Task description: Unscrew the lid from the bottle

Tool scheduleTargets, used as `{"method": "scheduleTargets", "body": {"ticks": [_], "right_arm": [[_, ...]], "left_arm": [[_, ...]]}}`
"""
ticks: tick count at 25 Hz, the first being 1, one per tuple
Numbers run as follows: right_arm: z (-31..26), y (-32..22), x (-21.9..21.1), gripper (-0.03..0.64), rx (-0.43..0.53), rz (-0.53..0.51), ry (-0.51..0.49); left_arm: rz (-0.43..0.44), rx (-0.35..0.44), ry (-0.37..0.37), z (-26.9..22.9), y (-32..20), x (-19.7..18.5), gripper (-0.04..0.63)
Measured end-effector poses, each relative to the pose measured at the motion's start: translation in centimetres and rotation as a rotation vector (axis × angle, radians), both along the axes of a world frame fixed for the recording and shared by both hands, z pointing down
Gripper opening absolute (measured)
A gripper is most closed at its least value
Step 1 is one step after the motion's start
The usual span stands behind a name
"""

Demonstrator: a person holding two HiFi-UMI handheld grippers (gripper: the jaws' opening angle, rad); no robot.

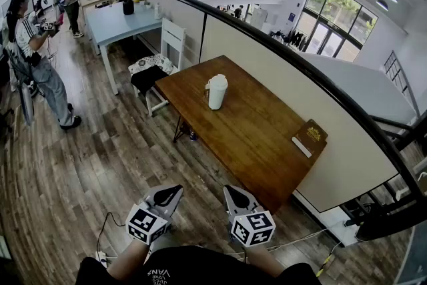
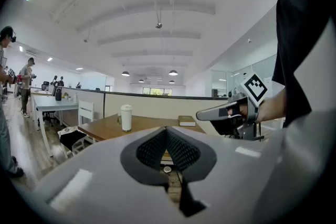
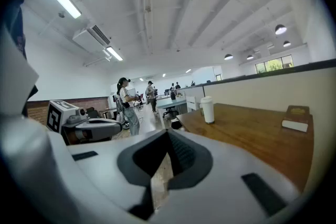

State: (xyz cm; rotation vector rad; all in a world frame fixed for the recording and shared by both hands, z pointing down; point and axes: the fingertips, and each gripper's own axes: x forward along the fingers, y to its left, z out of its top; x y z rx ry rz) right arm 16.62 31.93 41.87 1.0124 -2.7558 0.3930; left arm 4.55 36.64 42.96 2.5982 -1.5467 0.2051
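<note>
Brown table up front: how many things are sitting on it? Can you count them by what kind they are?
White bottle: 1
Brown book: 1
Total: 2

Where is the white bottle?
In the head view the bottle stands upright near the far end of the wooden table, apart from the book.

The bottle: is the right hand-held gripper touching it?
Apart. Head view: bottle stands on the table, right hand-held gripper hangs well short of it.
</note>
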Motion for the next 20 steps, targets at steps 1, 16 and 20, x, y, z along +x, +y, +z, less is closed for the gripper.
{"method": "scheduleTargets", "body": {"ticks": [1, 16, 20], "right_arm": [[0.1, -0.4, -0.2, 0.012, 0.0, 0.005, 0.001], [-0.8, -8.1, -5.2, 0.201, -0.035, 0.12, -0.12], [-0.6, -10.4, -6.8, 0.228, -0.037, 0.18, -0.1]], "left_arm": [[0.005, -0.001, 0.001, 0.1, -0.4, -0.1, 0.011], [0.035, -0.005, 0.067, 0.2, -8.4, -5.7, 0.184], [0.073, -0.031, 0.076, 0.6, -10.2, -7.7, 0.224]]}}
